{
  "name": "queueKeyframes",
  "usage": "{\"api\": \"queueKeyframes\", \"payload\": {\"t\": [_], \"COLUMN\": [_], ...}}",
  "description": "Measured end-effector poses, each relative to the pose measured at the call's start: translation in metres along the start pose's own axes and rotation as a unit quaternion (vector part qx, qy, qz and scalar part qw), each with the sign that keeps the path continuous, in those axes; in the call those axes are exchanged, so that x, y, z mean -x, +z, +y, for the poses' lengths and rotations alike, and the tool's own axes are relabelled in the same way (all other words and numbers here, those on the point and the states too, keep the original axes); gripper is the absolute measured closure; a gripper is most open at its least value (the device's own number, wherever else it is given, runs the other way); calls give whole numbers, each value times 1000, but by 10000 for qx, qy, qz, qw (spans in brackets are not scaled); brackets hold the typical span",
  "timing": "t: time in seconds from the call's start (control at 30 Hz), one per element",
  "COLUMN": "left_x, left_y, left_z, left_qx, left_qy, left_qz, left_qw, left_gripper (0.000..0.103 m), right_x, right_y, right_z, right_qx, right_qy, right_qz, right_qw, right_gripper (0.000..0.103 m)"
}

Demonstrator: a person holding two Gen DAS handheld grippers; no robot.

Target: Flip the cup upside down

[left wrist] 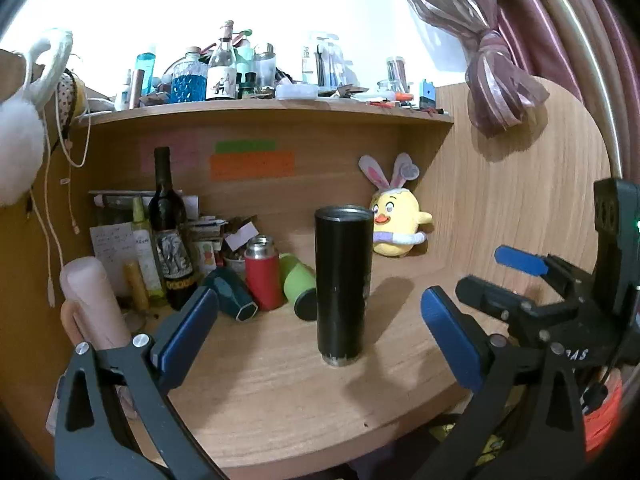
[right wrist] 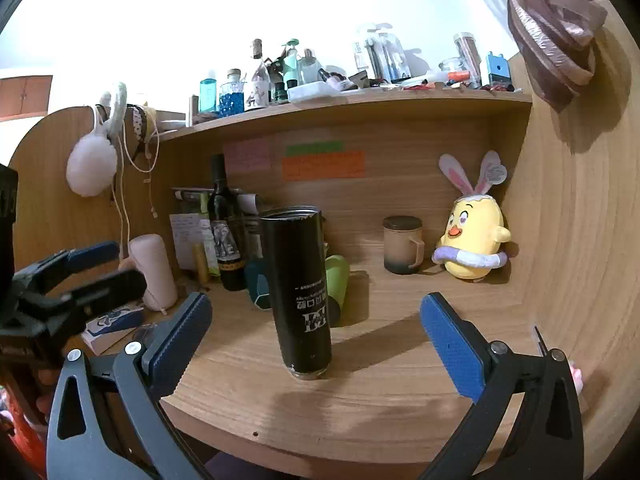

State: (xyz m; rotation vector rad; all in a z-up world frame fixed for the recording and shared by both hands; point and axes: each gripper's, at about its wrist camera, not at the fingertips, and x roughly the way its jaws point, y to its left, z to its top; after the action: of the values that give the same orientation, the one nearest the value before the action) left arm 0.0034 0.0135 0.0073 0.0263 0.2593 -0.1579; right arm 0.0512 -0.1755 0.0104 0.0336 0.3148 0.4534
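A tall black cylindrical cup (left wrist: 342, 284) stands on end on the wooden desk (left wrist: 280, 400), free of both grippers. In the right wrist view the cup (right wrist: 298, 292) shows white print that reads upside down. My left gripper (left wrist: 316, 336) is open, its blue pads either side of the cup and short of it. My right gripper (right wrist: 316, 344) is open too, its pads wide apart around the cup's lower part without touching. The right gripper also shows at the right of the left wrist view (left wrist: 520, 280), and the left gripper at the left of the right wrist view (right wrist: 80, 272).
Behind the cup lie a green tumbler (left wrist: 298, 284), a red flask (left wrist: 262, 272), a teal cup (left wrist: 232, 296) and a wine bottle (left wrist: 168, 232). A beige mug (right wrist: 402, 244) and a yellow plush chick (right wrist: 474, 240) stand at the back right. A cluttered shelf (left wrist: 264, 110) hangs above.
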Motion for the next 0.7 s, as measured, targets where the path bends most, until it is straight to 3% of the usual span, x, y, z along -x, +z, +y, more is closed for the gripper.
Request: {"api": "queueKeyframes", "payload": {"t": [0.7], "left_x": [-9], "left_y": [-17], "left_z": [0], "left_qx": [61], "left_qy": [114], "left_qz": [106], "left_qw": [9999], "left_gripper": [0], "right_x": [10], "right_y": [-7], "right_z": [4], "right_qx": [159], "right_qy": [-22], "right_qz": [-7], "right_qw": [9999], "right_gripper": [0]}}
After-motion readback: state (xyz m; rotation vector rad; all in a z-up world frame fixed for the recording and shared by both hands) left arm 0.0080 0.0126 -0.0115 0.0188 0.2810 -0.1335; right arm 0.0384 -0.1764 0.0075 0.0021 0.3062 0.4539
